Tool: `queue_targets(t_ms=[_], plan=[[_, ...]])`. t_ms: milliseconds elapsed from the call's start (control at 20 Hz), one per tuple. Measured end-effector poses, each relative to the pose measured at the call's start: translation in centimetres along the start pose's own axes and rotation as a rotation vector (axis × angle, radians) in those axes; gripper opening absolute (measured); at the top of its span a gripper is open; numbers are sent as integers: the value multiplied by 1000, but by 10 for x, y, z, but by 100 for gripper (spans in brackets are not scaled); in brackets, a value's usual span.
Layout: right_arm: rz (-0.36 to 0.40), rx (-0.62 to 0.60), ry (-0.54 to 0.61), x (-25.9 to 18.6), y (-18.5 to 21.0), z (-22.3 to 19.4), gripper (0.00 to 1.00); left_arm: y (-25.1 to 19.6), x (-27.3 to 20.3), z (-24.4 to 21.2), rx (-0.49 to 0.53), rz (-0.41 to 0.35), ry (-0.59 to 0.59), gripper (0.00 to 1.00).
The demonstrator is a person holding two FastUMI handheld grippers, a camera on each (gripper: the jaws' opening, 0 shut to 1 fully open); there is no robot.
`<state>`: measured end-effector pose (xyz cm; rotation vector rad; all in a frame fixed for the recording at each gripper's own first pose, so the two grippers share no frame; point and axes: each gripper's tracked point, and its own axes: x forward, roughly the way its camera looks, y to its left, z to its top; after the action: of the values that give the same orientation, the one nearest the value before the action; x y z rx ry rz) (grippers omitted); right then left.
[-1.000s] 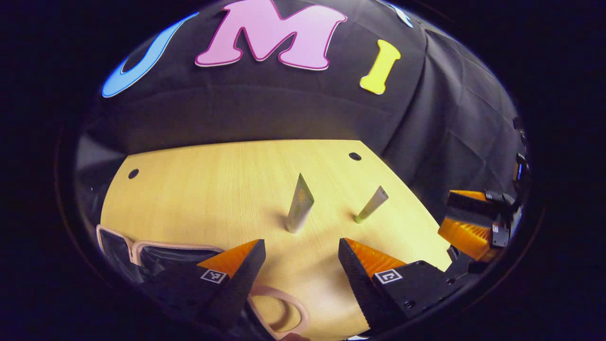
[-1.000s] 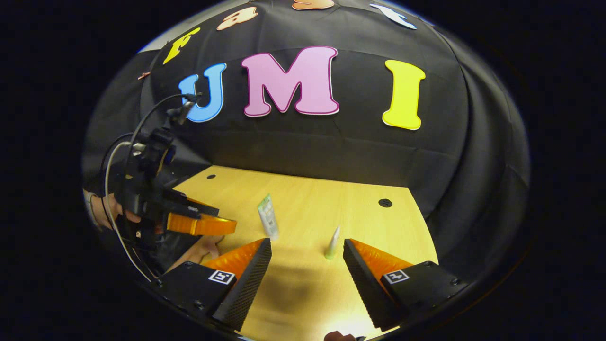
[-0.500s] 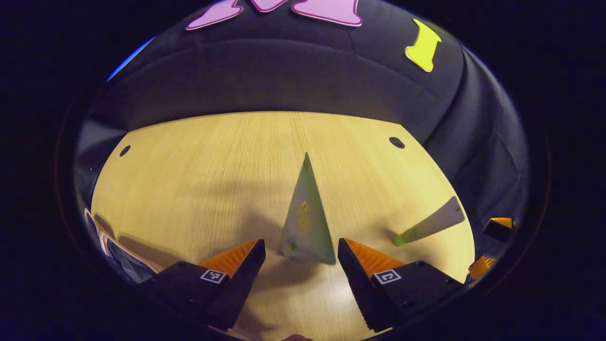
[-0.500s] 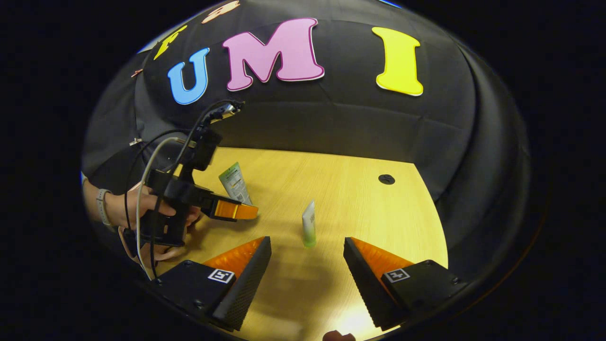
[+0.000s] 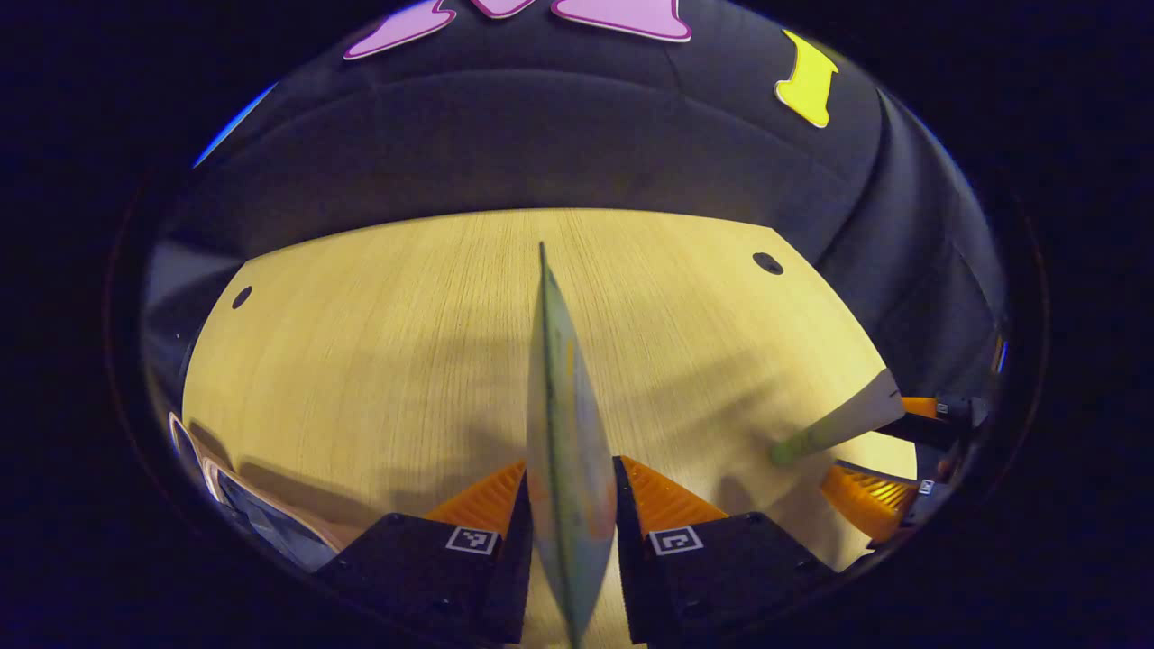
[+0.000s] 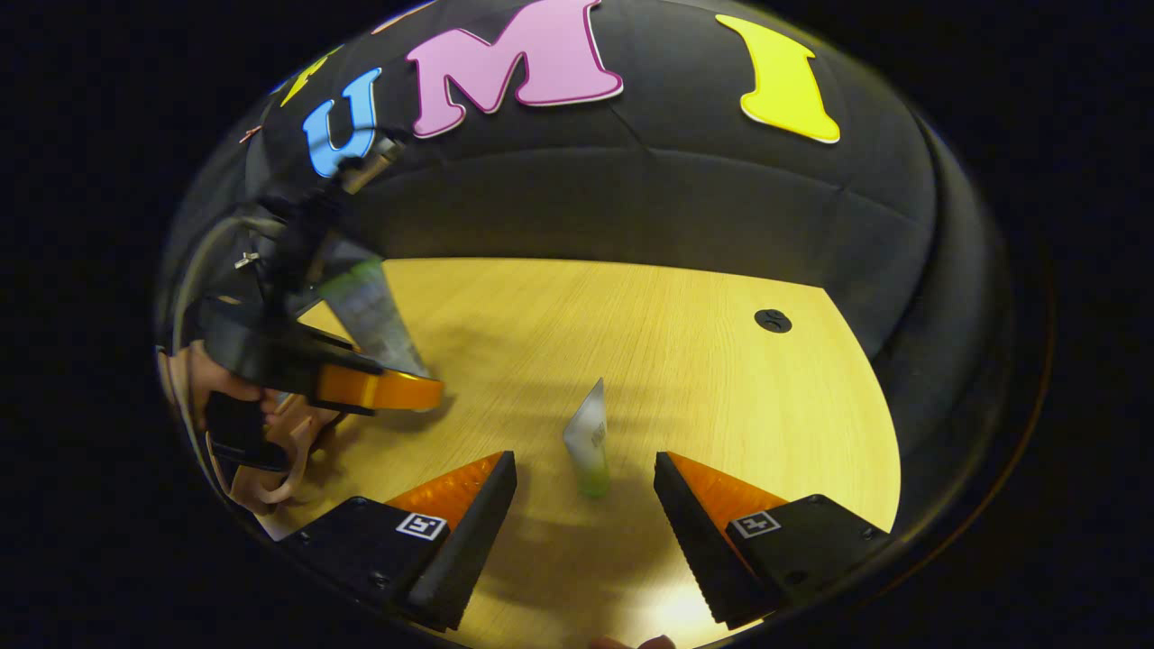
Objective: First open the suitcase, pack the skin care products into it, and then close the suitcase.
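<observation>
Pale flat-crimped tube [image 5: 561, 469] upright, pinched in left gripper [image 5: 570, 532]; right gripper [image 6: 584, 518] wide

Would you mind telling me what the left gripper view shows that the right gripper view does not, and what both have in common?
Left gripper view alone: the left gripper seen from behind, its fingers shut on the large tube, and the suitcase edge at lower left.

Right gripper view alone: the right gripper open around the small tube, not touching it, and the hand holding the left gripper.

Both: the wooden table, both tubes, and the other gripper farther off.
</observation>
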<state>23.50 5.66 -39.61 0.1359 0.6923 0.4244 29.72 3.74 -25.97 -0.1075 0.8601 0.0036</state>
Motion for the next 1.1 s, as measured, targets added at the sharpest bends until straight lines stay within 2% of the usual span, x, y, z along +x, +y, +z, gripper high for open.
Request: queue_targets(t_ms=[150, 300, 350, 400, 450, 500, 650, 750, 800, 900, 950, 1000, 1100], plan=[[-16, -16, 18, 25, -7, -4, 98, -4, -57, 8, 13, -39, -67, 46], [-5, 1, 18, 44, -4, -3, 98, 6, -121, -7, -26, -33, -75, 46], [5, 6, 55, 48, -1, -10, 74, 11, -140, -25, -68, -35, -39, 43], [7, 12, 61, 48, -2, -7, 50, 17, -157, -45, -91, -40, 20, 46], [26, 20, 64, 48, 4, -11, 27, 30, -175, -65, -92, -14, 64, 46], [23, 16, 75, 44, 6, -13, 32, 50, -192, -81, -77, 32, 105, 46], [48, -26, 84, 20, 15, -12, 31, 119, -228, -114, -47, 188, 216, 46], [74, -47, 77, -4, 28, -6, 32, 149, -236, -132, -76, 231, 303, 46], [85, -60, 60, -17, 36, 0, 32, 163, -237, -145, -95, 249, 371, 49], [117, -60, 31, -42, 57, 10, 32, 177, -237, -179, -102, 265, 546, 46], [143, -49, 5, -52, 71, 18, 32, 180, -233, -191, -57, 262, 593, 50], [156, -59, -10, -61, 81, 22, 33, 186, -227, -202, -7, 265, 627, 46], [132, -54, -19, -82, 88, 24, 31, 198, -211, -227, 4, 255, 700, 46]])
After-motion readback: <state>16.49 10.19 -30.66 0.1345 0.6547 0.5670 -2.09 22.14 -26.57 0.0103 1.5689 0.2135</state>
